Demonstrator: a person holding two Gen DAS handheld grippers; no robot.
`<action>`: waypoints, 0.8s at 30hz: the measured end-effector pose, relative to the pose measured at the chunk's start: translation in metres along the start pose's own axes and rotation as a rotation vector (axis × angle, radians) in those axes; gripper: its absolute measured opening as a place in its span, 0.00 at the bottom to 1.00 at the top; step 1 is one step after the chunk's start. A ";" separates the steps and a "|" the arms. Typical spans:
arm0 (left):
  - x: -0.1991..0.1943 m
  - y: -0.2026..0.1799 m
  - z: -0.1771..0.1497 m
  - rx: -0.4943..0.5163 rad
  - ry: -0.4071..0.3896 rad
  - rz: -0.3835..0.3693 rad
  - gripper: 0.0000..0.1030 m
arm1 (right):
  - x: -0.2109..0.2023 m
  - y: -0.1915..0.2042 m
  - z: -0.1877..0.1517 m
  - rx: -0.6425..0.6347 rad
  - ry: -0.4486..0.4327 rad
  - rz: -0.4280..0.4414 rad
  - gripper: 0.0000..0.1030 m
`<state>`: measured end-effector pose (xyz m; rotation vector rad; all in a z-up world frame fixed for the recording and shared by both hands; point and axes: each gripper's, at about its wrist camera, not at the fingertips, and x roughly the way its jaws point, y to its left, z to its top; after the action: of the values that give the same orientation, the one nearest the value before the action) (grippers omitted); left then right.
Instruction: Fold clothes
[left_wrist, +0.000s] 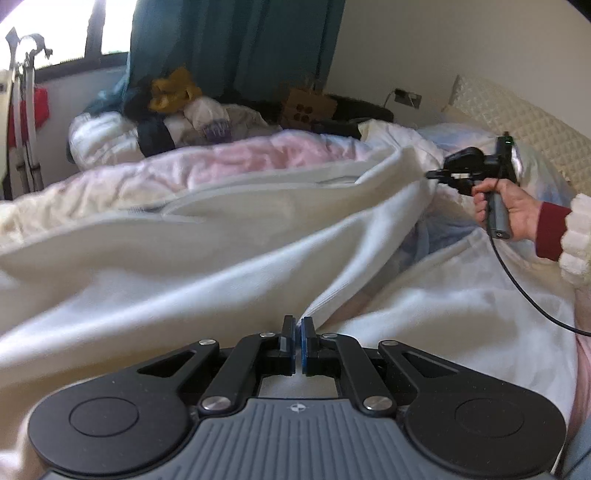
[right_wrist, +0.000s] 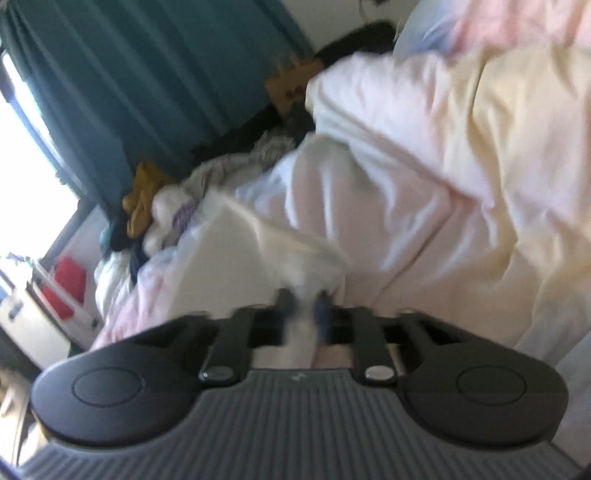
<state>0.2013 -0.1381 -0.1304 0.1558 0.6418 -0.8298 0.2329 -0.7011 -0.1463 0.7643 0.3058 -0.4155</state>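
Stretching between the 2 grippers, the white garment hangs over the bed, and its long axis runs from the left gripper in the near foreground up and away to the right gripper. The left gripper's fingers are pressed together, and a ribbed hem of the cloth meets them at the right pad; I judge that the edge is pinched there, though the contact itself is small in the picture. In the right wrist view, which is blurred, the right gripper has white fabric between its fingers, so it looks clamped on the cloth. The person's hand holds this gripper near the headboard.

The garment seems lifted and taut, which fits both spreading it flat and carrying one edge over for a fold; I cannot settle which. Either way, the span between the 2 held points decides how the cloth comes down.

Around it lie a pink and white duvet, a heap of other clothes under the teal curtain, and a cable trailing from the right gripper across the bed, which could catch the fabric.
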 end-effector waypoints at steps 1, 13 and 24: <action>-0.003 0.001 0.004 -0.016 -0.008 -0.004 0.02 | -0.003 0.003 -0.001 -0.006 -0.012 -0.003 0.06; -0.036 -0.007 -0.008 -0.123 0.062 -0.007 0.04 | -0.082 -0.047 -0.030 0.135 -0.043 -0.128 0.07; -0.117 -0.018 -0.029 -0.331 -0.003 0.092 0.31 | -0.151 -0.014 -0.059 0.109 0.019 -0.196 0.11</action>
<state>0.1164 -0.0652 -0.0828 -0.1153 0.7546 -0.6252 0.0872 -0.6298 -0.1324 0.8486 0.3798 -0.6134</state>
